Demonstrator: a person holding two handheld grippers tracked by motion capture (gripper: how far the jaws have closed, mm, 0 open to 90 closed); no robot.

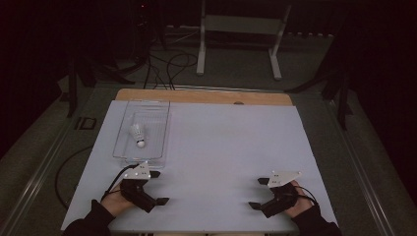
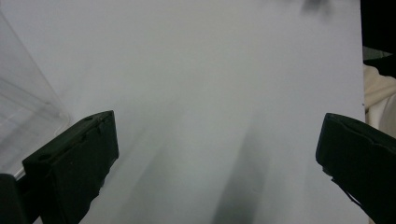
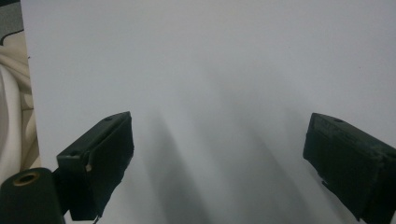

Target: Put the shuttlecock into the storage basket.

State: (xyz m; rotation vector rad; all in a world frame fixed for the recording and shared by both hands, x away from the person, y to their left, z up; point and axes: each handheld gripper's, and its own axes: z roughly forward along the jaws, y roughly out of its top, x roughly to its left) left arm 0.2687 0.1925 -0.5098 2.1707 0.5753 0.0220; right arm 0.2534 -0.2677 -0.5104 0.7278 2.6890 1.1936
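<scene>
1. You have one shuttlecock (image 1: 138, 134) on the table, lying inside the tray.
2. You have one clear plastic tray (image 1: 164, 129), standing at the far left of the white sheet.
3. You have one white sheet (image 1: 231, 147) covering the tabletop.
4. You hold two grippers: the left gripper (image 1: 157, 187) and the right gripper (image 1: 258, 193), one in each hand, each with two black jaws spread wide apart.
</scene>
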